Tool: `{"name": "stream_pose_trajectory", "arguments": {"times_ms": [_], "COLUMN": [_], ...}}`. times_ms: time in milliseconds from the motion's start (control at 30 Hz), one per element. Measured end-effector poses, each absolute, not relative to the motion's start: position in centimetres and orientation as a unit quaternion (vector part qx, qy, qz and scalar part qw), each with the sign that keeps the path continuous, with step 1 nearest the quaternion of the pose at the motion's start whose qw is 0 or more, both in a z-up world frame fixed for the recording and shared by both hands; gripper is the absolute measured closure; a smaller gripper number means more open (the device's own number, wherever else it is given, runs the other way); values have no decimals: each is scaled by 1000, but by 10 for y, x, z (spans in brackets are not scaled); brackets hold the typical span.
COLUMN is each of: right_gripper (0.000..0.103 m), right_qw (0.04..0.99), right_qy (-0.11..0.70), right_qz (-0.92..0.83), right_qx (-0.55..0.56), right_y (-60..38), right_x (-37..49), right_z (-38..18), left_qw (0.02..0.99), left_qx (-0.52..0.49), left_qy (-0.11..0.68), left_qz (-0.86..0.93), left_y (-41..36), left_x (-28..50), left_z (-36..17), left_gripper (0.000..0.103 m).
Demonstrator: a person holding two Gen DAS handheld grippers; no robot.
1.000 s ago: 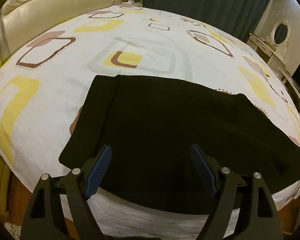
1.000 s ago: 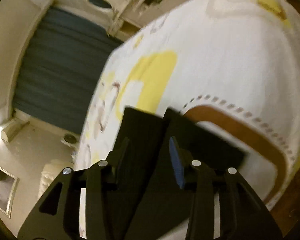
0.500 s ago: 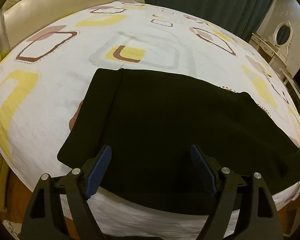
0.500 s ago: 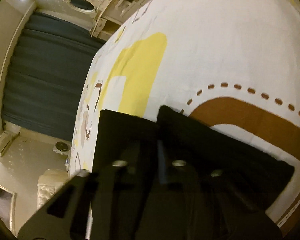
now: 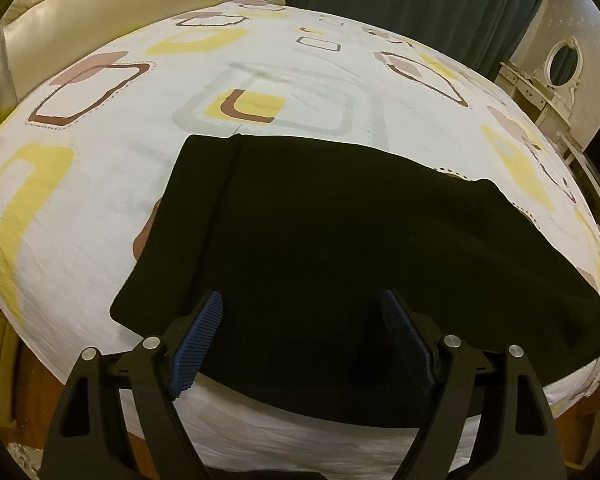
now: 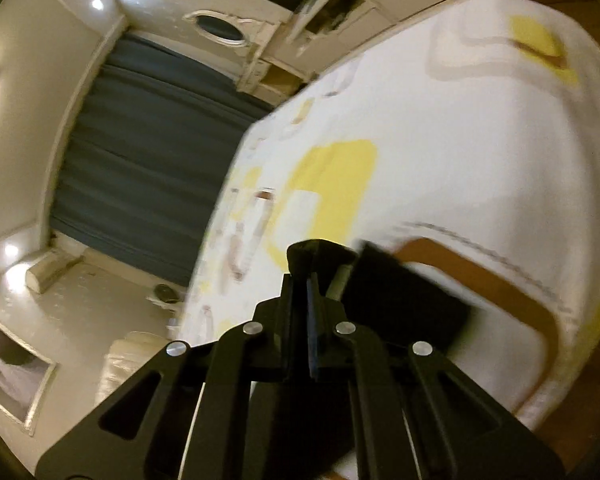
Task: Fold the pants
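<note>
The black pants (image 5: pixel 340 240) lie flat on the patterned bedsheet (image 5: pixel 100 208) at the bed's near edge, long axis running from the waist end on your left out to the leg hems on your right, where one corner hangs just past the edge. The hem end (image 6: pixel 320 256) is bunched and raised off the sheet in your right gripper (image 6: pixel 306 300), whose jaws are clamped shut on that cloth; a second dark hem panel lies just beside it on the sheet. Your left gripper (image 5: pixel 300 340) hovers over the waist end with jaws spread wide, holding nothing. The fold probably turns on this: the waist lies along the pants' long axis from the held hem, toward your left gripper, which is the nearer to it.
</note>
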State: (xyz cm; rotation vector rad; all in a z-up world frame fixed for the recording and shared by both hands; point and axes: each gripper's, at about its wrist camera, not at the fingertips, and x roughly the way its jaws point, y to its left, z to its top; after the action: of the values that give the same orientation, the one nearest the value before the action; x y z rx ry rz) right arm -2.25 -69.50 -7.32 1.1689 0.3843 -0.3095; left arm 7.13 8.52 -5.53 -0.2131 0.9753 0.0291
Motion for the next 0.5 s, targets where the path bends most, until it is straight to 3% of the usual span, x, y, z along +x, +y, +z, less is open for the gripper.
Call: {"name": "stream_pose_trajectory", "arguments": {"times_ms": [233, 367, 500], "right_gripper": [98, 96, 86], "right_qw": [767, 782, 814], "right_qy": [202, 221, 222], "right_qz": [-178, -191, -236], "right_qx": [582, 550, 481], "right_y": [-699, -696, -702], "right_x": [-50, -41, -34], "right_z": [-132, -120, -83], "left_qw": [878, 878, 878], "left_qx": [-93, -90, -89], "left_qy": [469, 469, 469], "left_qz": [8, 8, 6], "left_y": [82, 80, 80], "left_x": [71, 71, 71], "left_z": [-56, -56, -56], "left_gripper": [22, 22, 22]}}
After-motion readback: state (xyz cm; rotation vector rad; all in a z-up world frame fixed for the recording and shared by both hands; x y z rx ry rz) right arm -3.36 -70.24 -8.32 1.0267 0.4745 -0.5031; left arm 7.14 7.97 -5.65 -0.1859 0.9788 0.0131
